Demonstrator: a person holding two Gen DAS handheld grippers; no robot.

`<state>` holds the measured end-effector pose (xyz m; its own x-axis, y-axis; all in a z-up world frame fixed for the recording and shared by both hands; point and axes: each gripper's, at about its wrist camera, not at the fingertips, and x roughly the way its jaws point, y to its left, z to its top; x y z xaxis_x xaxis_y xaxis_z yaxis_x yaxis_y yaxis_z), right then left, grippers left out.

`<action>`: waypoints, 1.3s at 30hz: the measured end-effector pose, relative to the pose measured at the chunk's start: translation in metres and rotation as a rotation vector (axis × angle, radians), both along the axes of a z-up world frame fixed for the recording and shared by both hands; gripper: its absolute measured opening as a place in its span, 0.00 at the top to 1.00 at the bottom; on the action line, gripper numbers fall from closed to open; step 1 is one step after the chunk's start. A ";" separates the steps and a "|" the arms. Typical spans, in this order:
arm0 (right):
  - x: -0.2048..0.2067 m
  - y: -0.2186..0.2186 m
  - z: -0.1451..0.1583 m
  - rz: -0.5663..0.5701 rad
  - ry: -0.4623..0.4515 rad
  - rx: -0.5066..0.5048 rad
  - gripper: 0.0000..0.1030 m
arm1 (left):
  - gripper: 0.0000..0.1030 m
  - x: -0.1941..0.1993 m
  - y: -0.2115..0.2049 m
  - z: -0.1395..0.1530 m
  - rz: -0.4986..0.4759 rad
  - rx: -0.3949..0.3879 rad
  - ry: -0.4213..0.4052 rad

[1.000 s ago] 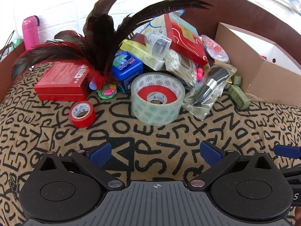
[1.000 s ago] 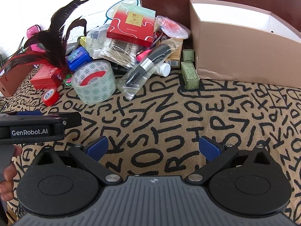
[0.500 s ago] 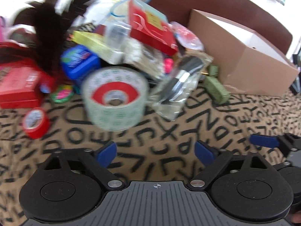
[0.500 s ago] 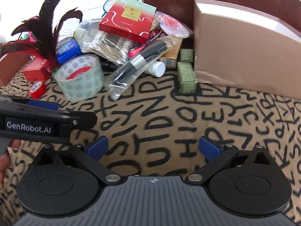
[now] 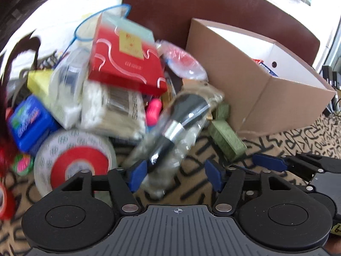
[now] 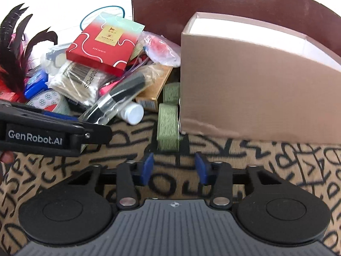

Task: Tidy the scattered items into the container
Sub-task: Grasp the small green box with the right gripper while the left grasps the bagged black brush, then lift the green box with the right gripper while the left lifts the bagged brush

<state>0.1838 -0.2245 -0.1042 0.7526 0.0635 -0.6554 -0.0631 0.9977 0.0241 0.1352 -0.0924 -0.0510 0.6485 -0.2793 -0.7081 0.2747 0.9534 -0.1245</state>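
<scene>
A pile of items lies left of a brown cardboard box. My left gripper is open, its jaws at the near end of a bagged black makeup brush. My right gripper is open and empty, just short of a green box lying by the cardboard box's wall. The pile also holds a red gift box, a bag of cotton swabs, a big tape roll and a white bottle.
A blue tin, a small red tape roll and dark feathers lie at the left. A second green box sits against the cardboard box. A brown headboard stands behind. The lettered blanket covers the surface.
Both grippers moved forward and right toward the pile and box. Both jaw pairs narrowed but stay open. The left gripper now reaches the bagged brush; the right nears the green box.
</scene>
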 end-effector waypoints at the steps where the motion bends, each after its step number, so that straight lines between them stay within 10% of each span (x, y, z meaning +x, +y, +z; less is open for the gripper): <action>1: 0.002 0.001 0.000 0.005 -0.003 -0.003 0.61 | 0.29 0.004 -0.001 -0.001 0.006 0.007 0.004; 7: 0.011 0.008 -0.002 -0.028 -0.029 -0.028 0.66 | 0.29 0.019 -0.010 -0.007 -0.033 0.029 -0.022; 13: 0.005 0.009 0.003 -0.016 -0.008 0.019 0.75 | 0.51 0.010 -0.009 -0.005 -0.040 0.019 -0.016; 27: -0.078 0.020 0.014 0.047 0.055 0.071 0.75 | 0.61 -0.079 -0.013 -0.004 -0.141 -0.066 0.064; 39: -0.120 0.001 0.019 -0.002 0.062 0.053 0.74 | 0.38 -0.098 -0.034 -0.002 -0.137 -0.015 0.057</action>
<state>0.0641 -0.2233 -0.0850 0.7107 0.0977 -0.6967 -0.0574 0.9951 0.0810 0.0374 -0.1266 -0.0530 0.5625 -0.3734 -0.7377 0.3941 0.9054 -0.1577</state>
